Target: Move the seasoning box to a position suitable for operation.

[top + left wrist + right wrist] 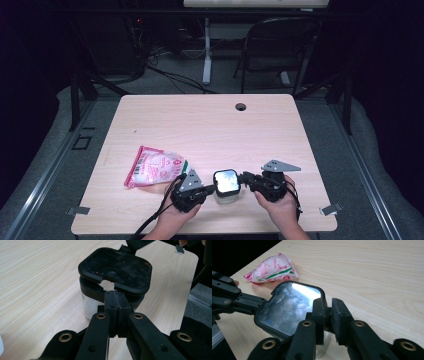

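Right gripper view — packet [273, 268], lettering unreadable

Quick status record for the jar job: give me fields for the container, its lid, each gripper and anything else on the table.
container: clear jar with black collar, standing at the table's near edge, between the two grippers
lid: black-framed lid with clear window, tilted, lifted off the collar on the left gripper's side
left gripper: left gripper shut, tips against the jar's collar below the lid
right gripper: right gripper at the lid's edge; a narrow gap shows between its pads
other: pink and white packet, lying left of the jar
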A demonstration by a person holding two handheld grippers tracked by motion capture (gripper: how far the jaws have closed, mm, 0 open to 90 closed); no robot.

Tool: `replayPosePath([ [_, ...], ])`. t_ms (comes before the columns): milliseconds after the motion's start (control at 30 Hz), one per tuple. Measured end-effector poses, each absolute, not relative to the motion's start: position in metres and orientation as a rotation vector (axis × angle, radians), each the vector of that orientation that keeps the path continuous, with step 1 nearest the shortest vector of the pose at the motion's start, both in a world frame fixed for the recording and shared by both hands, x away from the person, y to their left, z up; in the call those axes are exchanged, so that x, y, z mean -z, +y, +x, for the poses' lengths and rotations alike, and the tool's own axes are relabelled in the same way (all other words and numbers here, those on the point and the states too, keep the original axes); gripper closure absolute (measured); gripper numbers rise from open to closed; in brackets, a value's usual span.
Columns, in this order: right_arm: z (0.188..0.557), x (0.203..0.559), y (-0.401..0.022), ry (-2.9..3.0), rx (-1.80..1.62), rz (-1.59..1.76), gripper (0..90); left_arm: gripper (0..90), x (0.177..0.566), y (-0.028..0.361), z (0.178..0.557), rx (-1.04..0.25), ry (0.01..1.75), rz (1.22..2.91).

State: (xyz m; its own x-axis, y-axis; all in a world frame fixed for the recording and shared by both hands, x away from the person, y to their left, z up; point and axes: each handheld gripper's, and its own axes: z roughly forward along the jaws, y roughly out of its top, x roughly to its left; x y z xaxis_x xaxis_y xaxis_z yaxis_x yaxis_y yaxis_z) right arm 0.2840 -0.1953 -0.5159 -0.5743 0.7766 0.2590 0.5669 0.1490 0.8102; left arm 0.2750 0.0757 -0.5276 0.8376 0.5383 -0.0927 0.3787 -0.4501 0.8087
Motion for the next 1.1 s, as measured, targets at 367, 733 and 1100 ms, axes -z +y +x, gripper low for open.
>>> replayPosePath([
  [367, 0.275, 0.513, -0.193, 2.25, -1.364, 1.226, 66.1, 88.5, 0.522, 0.072, 0.276, -0.231, 0.659, 2.083],
  [733, 0.261, 0.509, -0.188, 2.296, -1.356, 1.074, 51.3, 83.8, 0.517, 0.068, 0.278, -0.24, 0.646, 2.08],
  [1100, 0.248, 0.506, -0.177, 2.304, -1.277, 0.954, 51.0, 78.9, 0.51, 0.064, 0.28, -0.242, 0.654, 2.059],
])
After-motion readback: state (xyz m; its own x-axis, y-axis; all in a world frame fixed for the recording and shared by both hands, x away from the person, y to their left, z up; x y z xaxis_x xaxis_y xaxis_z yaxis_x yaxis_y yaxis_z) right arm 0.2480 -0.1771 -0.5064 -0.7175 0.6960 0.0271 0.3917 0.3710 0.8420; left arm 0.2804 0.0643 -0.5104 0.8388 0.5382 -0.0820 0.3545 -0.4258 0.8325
